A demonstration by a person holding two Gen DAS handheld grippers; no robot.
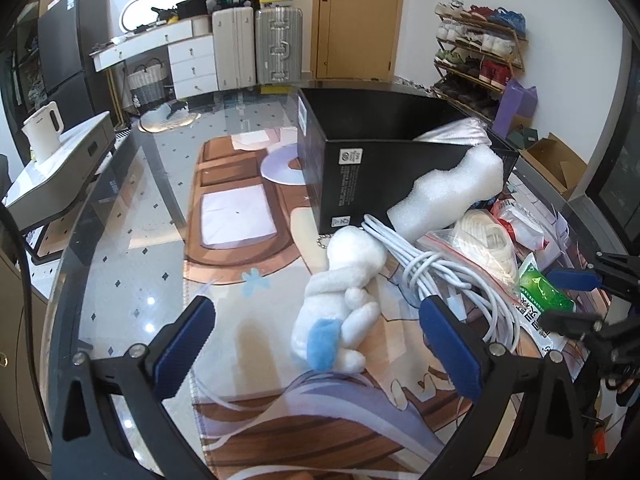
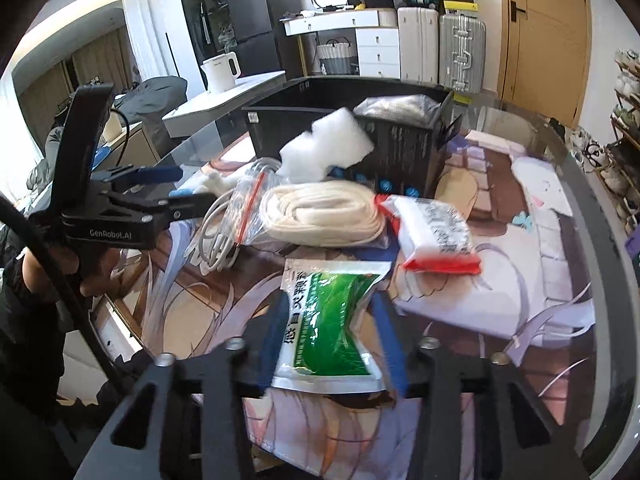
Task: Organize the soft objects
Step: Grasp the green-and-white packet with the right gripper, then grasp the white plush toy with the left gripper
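A white plush toy [image 1: 340,300] with a blue patch lies on the printed mat between the open fingers of my left gripper [image 1: 316,332], which hold nothing. My right gripper [image 2: 330,324] is shut on a green and white pouch [image 2: 330,320]; the pouch also shows in the left wrist view [image 1: 540,292]. A black box [image 1: 372,152] stands behind, with a grey pillow-like item [image 2: 400,108] inside and a white foam piece [image 1: 448,196] leaning on its edge. A bagged cream rope [image 2: 320,212], a coiled white cable [image 1: 448,276] and a red-edged white packet [image 2: 436,232] lie in front of the box.
The round glass table's dark rim [image 2: 608,240] curves along the right. A white kettle [image 1: 42,128] stands on a side cabinet to the left. Suitcases [image 1: 256,48], a door and a shoe rack [image 1: 476,48] line the back wall.
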